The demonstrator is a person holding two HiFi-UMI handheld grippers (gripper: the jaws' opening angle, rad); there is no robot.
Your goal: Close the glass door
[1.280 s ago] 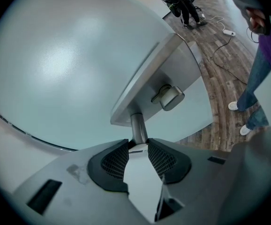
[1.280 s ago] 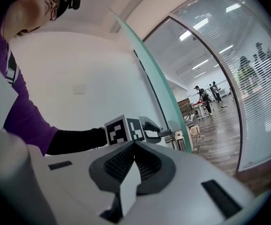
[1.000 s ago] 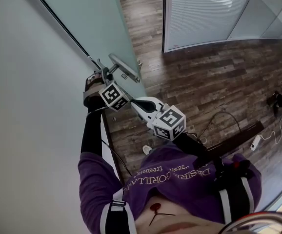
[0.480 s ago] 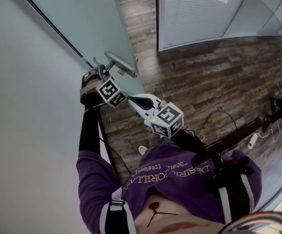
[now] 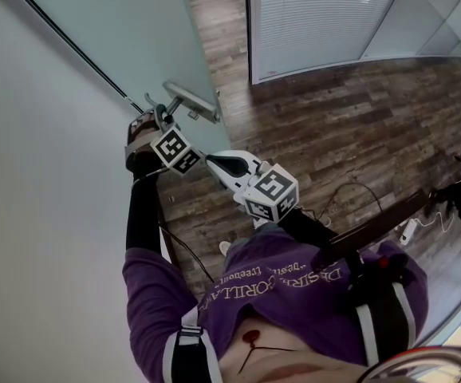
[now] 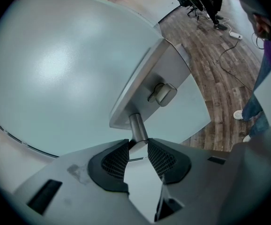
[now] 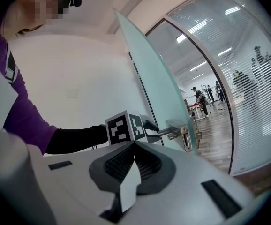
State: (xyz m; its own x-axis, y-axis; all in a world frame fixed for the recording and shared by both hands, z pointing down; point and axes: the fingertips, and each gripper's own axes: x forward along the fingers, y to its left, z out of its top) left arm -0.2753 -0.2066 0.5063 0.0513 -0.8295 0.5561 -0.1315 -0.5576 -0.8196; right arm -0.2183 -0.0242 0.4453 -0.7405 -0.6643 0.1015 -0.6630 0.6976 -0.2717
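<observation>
Left gripper view: glass door stands ajar; your left gripper is clamped on its handle stem. Right gripper jaws together, empty. Closing swing likely in hand; next, guide the handle steadily until the door seats.

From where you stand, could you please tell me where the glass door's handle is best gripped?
Grip the handle's round bar, coming end-on along it, with fingers on either side. The bar is slim and straight and seems to stand clear of the glass door. The left gripper holds it this way.
</observation>
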